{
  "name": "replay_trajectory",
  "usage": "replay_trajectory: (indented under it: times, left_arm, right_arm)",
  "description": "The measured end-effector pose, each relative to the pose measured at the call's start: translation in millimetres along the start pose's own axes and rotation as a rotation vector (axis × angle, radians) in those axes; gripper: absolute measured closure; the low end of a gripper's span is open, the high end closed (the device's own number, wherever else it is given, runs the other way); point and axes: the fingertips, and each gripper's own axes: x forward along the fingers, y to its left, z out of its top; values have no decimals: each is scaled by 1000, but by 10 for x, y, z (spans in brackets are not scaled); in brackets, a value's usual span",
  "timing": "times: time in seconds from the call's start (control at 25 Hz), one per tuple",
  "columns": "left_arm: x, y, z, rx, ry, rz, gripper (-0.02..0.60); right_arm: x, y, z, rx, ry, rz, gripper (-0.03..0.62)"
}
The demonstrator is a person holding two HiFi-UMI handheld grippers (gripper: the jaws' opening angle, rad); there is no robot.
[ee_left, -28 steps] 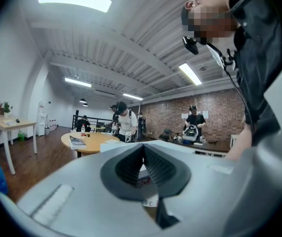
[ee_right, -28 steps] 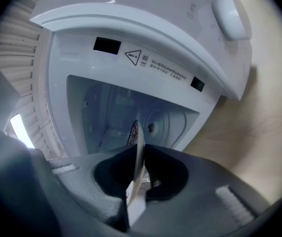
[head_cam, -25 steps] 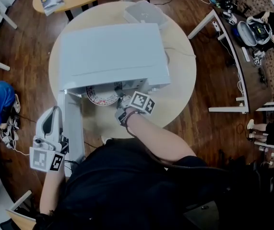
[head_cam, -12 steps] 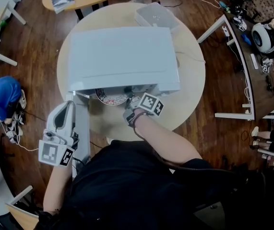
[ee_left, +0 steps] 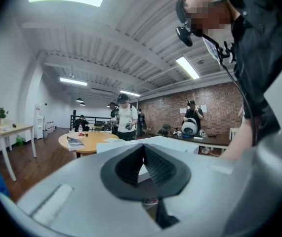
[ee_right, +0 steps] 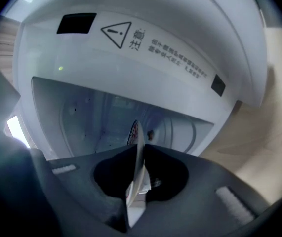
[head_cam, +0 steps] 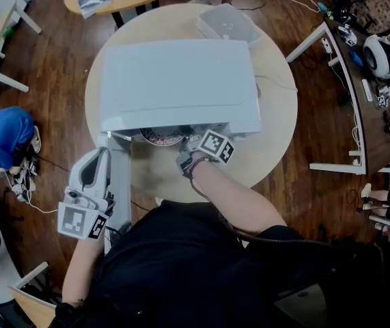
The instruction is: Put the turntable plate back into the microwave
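Turntable plate (head_cam: 160,137): a thin round disc with a printed face, judged to be rigid, weighty for its thickness, smooth enough to slip, and breakable. It is best taken at the rim with the pads flat on both faces. It sits at the front opening of the microwave (head_cam: 181,80), partly inside the cavity, and the right gripper (head_cam: 184,145) is clenched on its near rim. The left gripper (head_cam: 99,157) has its jaws closed on nothing and hangs beside the open door (head_cam: 121,197), off the left edge of the table (head_cam: 276,115).
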Motion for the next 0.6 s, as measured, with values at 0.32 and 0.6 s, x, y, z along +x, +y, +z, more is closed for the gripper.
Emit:
replay_trajectory:
  times: [0.32, 0.6]
  left_arm:
    - [36, -9, -5, -1, 4, -3, 577]
    - [17, 28, -24, -6, 10, 9, 578]
  right_arm:
    - [107, 29, 25, 0, -12, 0, 571]
    - [190, 25, 51, 0, -33, -9, 571]
